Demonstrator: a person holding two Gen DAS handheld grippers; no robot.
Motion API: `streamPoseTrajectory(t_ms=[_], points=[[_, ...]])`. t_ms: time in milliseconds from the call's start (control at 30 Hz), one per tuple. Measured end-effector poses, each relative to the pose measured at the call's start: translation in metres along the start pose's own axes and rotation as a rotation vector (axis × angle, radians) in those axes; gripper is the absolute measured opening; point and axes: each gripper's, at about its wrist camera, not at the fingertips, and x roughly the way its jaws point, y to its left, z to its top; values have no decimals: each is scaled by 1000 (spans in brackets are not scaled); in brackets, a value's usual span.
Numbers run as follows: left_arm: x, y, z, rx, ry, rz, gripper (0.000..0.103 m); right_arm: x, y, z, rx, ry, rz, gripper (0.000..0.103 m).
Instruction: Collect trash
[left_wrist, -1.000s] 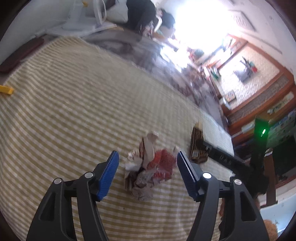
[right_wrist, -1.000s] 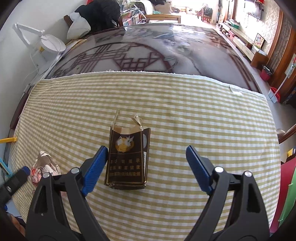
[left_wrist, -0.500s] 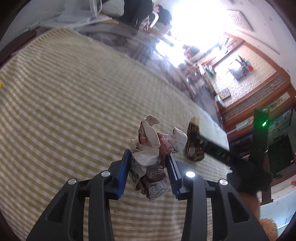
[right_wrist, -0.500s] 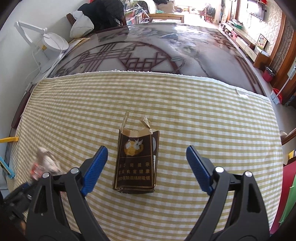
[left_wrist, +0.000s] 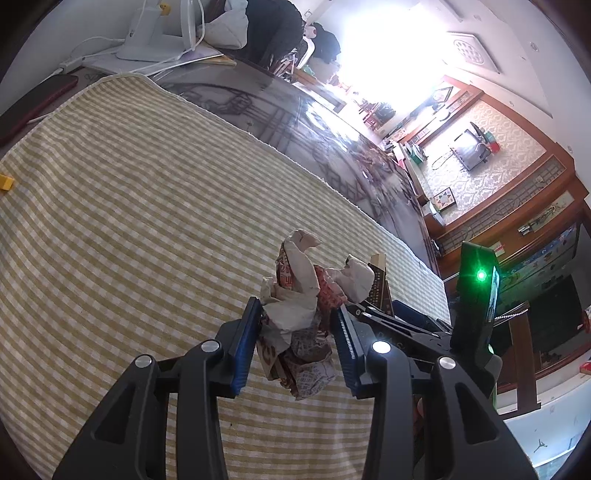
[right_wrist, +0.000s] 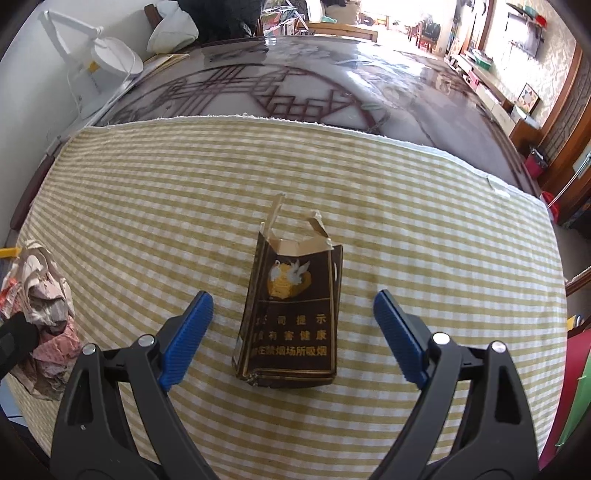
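The left gripper (left_wrist: 295, 347) pinches a crumpled paper wrapper (left_wrist: 301, 325), its blue pads pressed into both sides of the wad, which looks lifted just clear of the yellow checked tablecloth (left_wrist: 129, 221). In the right wrist view that wad (right_wrist: 40, 314) sits far off at nine o'clock, so the left hand's piece is already taken. The right gripper (right_wrist: 291, 336) is spread wide and empty, its pads (right_wrist: 186, 330) flanking a torn, empty cigarette pack (right_wrist: 293, 317) that lies flat on the cloth, apart from both pads. The pack is dead ahead at twelve o'clock, its long axis running from six to twelve with the ripped mouth at the far end, so the jaws already straddle its narrow width. The right hand is plainly the nearer one; it probably needs only to drop and close across the short sides.
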Motion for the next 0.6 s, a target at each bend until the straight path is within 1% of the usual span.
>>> streamPoseTrajectory(t_ms=[33,67,100,167,267,400,467,600], points=[[0,-1,0,0,3,2,37,-1,1,-1,-8,-9,-3,81],[1,-1,0,-1,4,3,37,-3,2,-1,-12,-15,-2,72],[1,0,0,-3,4,5,37,-5,3,-2,-22,-26,-1,60],[3,-1,1,-2,3,9,37,-8,6,-3,-41,-35,-4,48],[2,-3,1,-1,1,11,37,-12,9,-6,-55,-44,-2,48],[0,-3,2,7,-7,23,37,-23,4,-13,-9,-59,32,48],[-1,-2,1,11,-10,34,37,-34,-2,-19,27,-73,56,48],[1,0,-2,19,-1,58,37,-60,-15,-33,56,-104,83,48]])
